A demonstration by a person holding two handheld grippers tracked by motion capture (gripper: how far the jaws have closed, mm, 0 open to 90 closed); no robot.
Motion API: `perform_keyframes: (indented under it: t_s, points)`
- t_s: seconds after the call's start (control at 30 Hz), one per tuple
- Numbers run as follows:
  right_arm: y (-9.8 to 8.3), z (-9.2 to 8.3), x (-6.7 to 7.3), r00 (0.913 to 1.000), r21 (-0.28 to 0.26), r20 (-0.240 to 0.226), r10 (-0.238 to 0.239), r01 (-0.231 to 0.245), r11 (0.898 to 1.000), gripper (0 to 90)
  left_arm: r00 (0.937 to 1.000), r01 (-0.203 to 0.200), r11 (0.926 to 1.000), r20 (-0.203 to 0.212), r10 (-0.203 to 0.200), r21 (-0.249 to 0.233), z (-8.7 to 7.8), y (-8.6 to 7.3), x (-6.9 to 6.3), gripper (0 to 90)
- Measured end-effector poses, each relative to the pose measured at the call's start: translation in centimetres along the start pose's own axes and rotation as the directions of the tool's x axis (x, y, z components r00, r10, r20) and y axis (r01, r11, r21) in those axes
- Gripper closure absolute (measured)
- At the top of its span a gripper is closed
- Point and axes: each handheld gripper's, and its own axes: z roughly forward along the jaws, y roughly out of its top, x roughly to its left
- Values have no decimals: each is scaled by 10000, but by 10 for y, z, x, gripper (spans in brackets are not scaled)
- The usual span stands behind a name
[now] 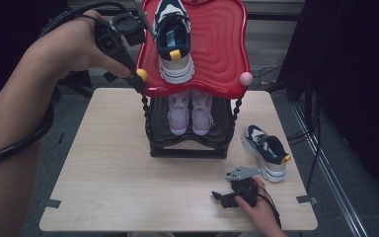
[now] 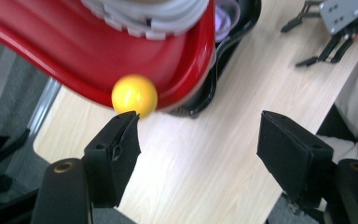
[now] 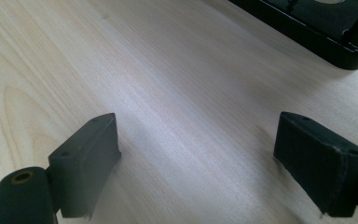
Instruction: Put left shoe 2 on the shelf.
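High view shows a two-tier shoe rack with a red top shelf (image 1: pixel 227 54) at the far middle of the table (image 1: pixel 118 187). One navy-and-white sneaker (image 1: pixel 174 42) sits on that shelf, toe pointing far; its mate (image 1: pixel 267 150) lies on the table right of the rack, just beyond the right gripper (image 1: pixel 222 197), which rests there with jaws apart and empty. The left gripper (image 1: pixel 139 84), also spread and empty, hangs by the shelf's yellow knob (image 2: pixel 134 95), so the shelved sneaker lies just right and beyond it.
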Motion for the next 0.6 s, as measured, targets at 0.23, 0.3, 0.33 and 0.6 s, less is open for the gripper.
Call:
perform_keyframes:
  t_s: [0.23,0.3,0.33,0.6]
  points:
    - [0,0,0,10000,6,24,12,-12,10000,131,9997,210,9997,105,-211,148,0,-12,-1,295]
    - [0,0,0,10000,13,28,34,-34,10000,131,9998,156,9996,140,-160,244,1,-16,0,295]
    - [0,0,0,10000,12,30,30,-30,10000,131,9995,259,9994,154,-263,231,1,-17,-1,295]
    - [0,0,0,10000,7,35,21,-21,10000,131,9985,385,9985,371,-399,381,11,-31,-1,294]
